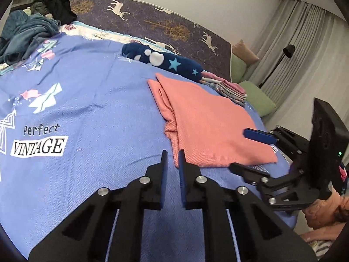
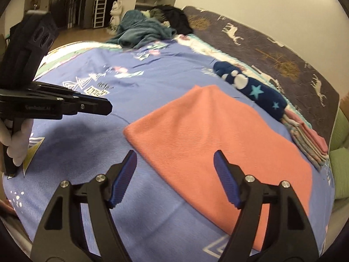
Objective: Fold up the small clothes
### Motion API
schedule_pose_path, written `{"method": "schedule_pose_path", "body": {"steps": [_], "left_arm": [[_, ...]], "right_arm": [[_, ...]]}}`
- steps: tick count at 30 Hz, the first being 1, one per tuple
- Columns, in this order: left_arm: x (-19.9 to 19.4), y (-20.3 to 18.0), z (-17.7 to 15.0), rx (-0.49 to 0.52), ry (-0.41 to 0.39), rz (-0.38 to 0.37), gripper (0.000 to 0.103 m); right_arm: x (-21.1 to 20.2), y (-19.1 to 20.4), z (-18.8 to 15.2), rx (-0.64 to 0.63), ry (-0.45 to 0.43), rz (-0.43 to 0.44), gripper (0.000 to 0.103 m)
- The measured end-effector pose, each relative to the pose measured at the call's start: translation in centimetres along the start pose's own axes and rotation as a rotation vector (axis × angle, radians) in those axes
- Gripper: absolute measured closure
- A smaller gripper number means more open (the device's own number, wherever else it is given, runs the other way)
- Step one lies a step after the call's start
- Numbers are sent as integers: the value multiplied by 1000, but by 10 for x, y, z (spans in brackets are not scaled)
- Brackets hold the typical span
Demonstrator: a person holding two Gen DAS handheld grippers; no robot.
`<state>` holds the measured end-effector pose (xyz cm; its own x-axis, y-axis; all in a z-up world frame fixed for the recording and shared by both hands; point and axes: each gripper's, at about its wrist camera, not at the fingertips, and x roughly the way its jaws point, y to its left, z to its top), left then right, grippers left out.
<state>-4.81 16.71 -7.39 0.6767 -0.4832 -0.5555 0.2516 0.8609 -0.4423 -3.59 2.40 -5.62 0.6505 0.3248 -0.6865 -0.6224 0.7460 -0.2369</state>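
A salmon-pink garment [image 1: 207, 126] [image 2: 218, 142] lies folded flat on the blue printed bedspread [image 1: 87, 91] [image 2: 139, 87], its layered edges along the left side in the left wrist view. My left gripper [image 1: 172, 154] [image 2: 108, 108] hovers just off the garment's near left corner. Its jaws are almost together and hold nothing. My right gripper [image 2: 175, 154] [image 1: 248, 152] stands open above the garment's near edge, not touching the cloth, one blue pad [image 1: 259, 136] over the pink fabric. A hand [image 2: 17, 139] holds the left gripper's handle.
A navy roll with stars [image 1: 165, 62] [image 2: 250, 87] and a stack of folded clothes [image 1: 226, 87] [image 2: 309, 139] lie beyond the garment. A teal blanket heap [image 1: 26, 32] [image 2: 141, 30] and a black garment [image 1: 56, 6] sit at the far corner. Green cushions [image 1: 257, 98] border the bed's right edge.
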Motion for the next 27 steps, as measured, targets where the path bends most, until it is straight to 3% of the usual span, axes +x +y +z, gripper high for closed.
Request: {"method": "schedule_pose_path", "body": {"steps": [3, 5, 6, 9, 11, 16, 21, 23, 25, 27], "left_arm": [[6, 1, -1, -3, 25, -50, 92], [18, 2, 3, -14, 56, -75, 86], [27, 3, 6, -24, 77, -83, 77], [47, 5, 11, -32, 123, -126, 77], [55, 2, 11, -19, 154, -144, 102], [44, 8, -6, -44, 176, -116, 102], [27, 10, -7, -38, 141, -105, 103], [25, 14, 3, -32, 112, -69, 99], [30, 23, 18, -42, 101, -65, 75], [45, 33, 35, -45, 104, -84, 71]], "right_arm": [[8, 1, 3, 15, 18, 6, 29], [11, -8, 3, 50, 28, -1, 29], [11, -11, 3, 65, 31, -3, 29], [12, -27, 0, 126, 42, -24, 29], [10, -32, -2, 149, 43, -32, 28], [9, -33, -5, 132, 53, -34, 27], [16, -16, -1, 68, 49, -2, 26], [21, -7, 2, 41, 46, 15, 26], [24, 3, 4, 9, 44, 25, 26], [27, 17, 3, -46, 42, 24, 26]]}}
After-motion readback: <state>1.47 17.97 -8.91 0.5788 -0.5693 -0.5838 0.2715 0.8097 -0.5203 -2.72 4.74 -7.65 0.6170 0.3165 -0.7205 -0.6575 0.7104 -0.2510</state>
